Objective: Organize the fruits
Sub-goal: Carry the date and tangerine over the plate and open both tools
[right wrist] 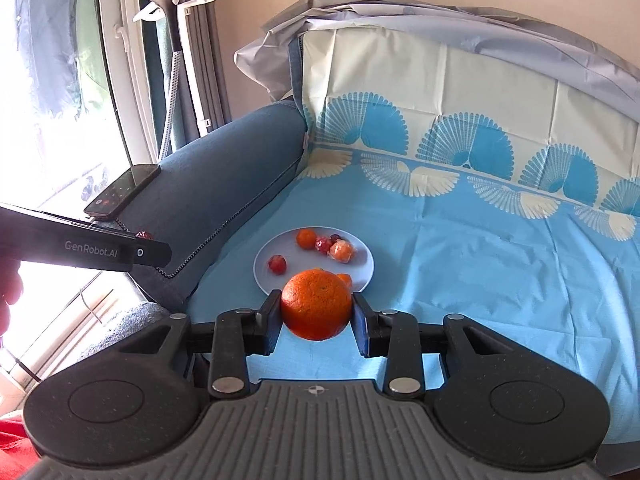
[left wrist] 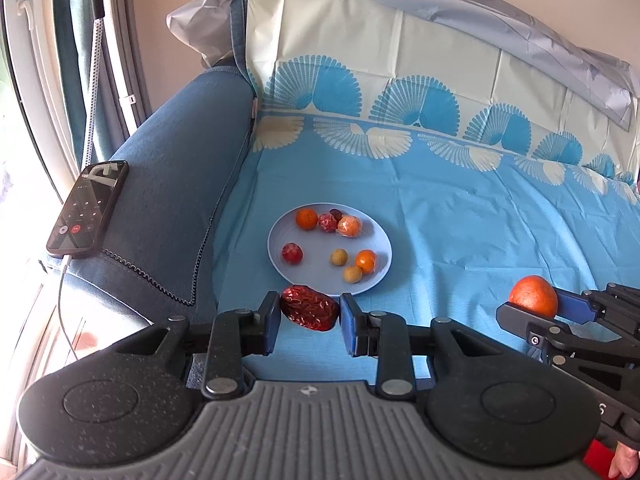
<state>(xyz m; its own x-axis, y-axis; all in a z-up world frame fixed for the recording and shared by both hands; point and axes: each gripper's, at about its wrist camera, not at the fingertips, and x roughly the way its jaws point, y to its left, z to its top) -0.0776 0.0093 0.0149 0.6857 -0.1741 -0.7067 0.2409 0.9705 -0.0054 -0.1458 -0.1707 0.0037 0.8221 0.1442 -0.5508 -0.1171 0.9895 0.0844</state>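
Right wrist view: orange (right wrist: pixel 316 305) in my right gripper (right wrist: pixel 316 308) blocks near rim of plate (right wrist: pixel 267 276); small orange fruit (right wrist: pixel 345 279) behind it shows only as sliver. Left gripper (right wrist: pixel 138 246) enters from left edge, body cut off; red fruit (right wrist: pixel 143 235) at its tip mostly hidden. Left wrist view: dark fruit (left wrist: pixel 336 213) at plate's far side too small to identify. Phone (left wrist: pixel 89 208) screen text unreadable. I see person's hand (left wrist: pixel 624 465) cut off at lower right corner.
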